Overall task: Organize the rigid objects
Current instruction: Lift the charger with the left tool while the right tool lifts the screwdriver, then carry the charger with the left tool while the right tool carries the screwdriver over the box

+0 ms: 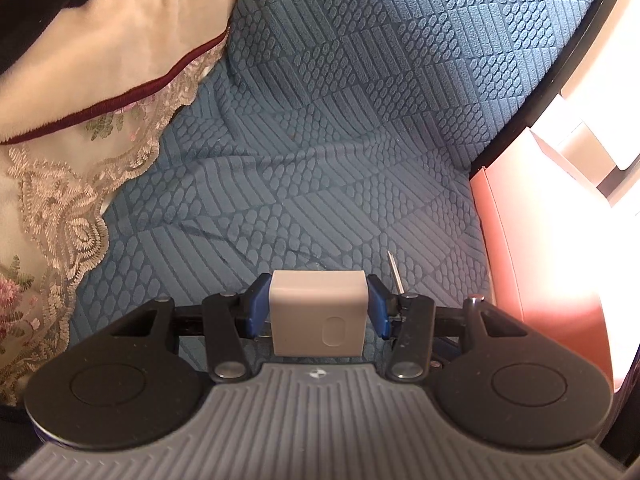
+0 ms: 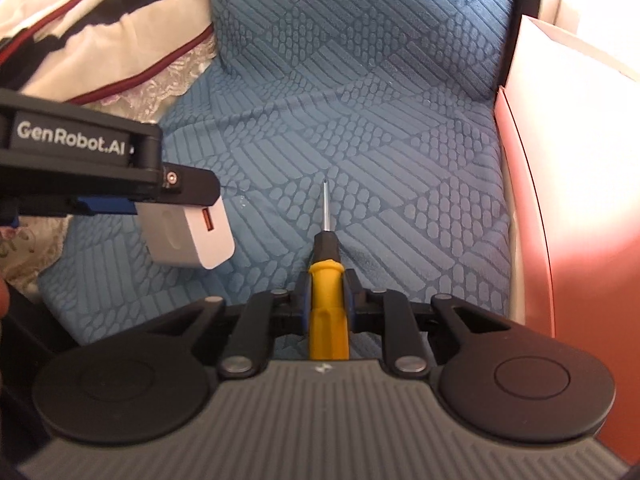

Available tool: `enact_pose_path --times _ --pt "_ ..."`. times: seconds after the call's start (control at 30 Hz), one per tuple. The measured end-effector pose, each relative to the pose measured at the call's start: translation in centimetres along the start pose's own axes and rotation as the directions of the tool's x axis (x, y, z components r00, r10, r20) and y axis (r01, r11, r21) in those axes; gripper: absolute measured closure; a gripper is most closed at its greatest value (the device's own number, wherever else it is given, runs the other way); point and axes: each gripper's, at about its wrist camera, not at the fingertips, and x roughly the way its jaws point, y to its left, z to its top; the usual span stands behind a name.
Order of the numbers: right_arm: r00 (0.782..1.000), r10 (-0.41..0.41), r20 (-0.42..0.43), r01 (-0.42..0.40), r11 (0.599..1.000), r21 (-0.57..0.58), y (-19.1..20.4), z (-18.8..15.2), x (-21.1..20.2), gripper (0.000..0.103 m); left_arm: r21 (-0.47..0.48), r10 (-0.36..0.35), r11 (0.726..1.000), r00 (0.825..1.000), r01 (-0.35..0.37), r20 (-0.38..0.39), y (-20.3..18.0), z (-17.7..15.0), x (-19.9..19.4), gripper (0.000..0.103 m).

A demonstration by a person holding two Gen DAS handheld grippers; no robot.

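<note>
Blue textured seat cover [image 1: 320,120]: quilted fabric in a geometric pebble-and-bar pattern, spread over the seat and backrest; fills most of both views.

Striped blanket [image 1: 100,40]: cream, black and dark red, bunched on the left of the seat and lying over the lace.

Lace cloth [image 1: 52,216]: beige with floral embroidery and a scalloped edge, lying on the left of the cover.

Pink box [image 2: 560,200]: smooth-sided, standing against the right edge of the seat; brightly lit, its upper part washed out.

Left gripper [image 1: 319,304]: black frame, blue fingers. Jaws pinch the white charger from both sides. In the right wrist view it enters from the left, carrying a "GenRobot.AI" label.

Right gripper [image 2: 328,292]: same build. Jaws drawn close on either side of the screwdriver's yellow handle, pads against it.

White charger [image 1: 318,312]: rounded white block with an oval recess on one face; the right wrist view shows an orange port on its end. Held in the left gripper above the cover, left of the screwdriver.

Screwdriver [image 2: 327,280]: yellow handle, black collar, thin metal shaft pointing away along the gripper's line, above the middle of the seat. Whether the tip touches the fabric cannot be told. Only its shaft shows in the left wrist view, just right of the charger.
</note>
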Motion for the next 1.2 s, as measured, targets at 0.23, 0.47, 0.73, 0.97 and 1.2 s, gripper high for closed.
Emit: enact_pose_path --times 0.23,0.47,0.73,0.97,1.2 --pt "1.0 -0.025 -0.001 0.025 0.999 -0.036 -0.1 0.4 -1.2 0.083 0.01 -0.012 1.0 1.0 0.012 0.023 0.2 0.0 -1.0 0.047" --pt "0.998 -0.01 0.067 0.009 1.0 0.016 -1.1 0.9 -5.1 0.084 0.016 -0.034 0.999 0.998 0.033 0.061 0.0 0.2 -3.2 0.047" --pt "0.993 0.03 0.118 -0.032 0.999 0.011 -2.0 2.2 -9.5 0.084 0.062 -0.073 0.996 0.995 0.069 0.066 -0.8 0.0 -5.9 0.047" --pt "0.986 0.057 0.156 -0.063 0.997 0.033 -2.6 2.6 -12.7 0.084 0.078 -0.118 0.99 0.992 0.114 0.049 -2.1 -0.2 -7.6 0.047" --pt "0.975 0.074 0.211 -0.084 0.996 0.037 -3.4 3.2 -15.7 0.083 0.096 -0.16 0.984 0.982 0.15 0.097 -4.9 0.1 -9.7 0.047"
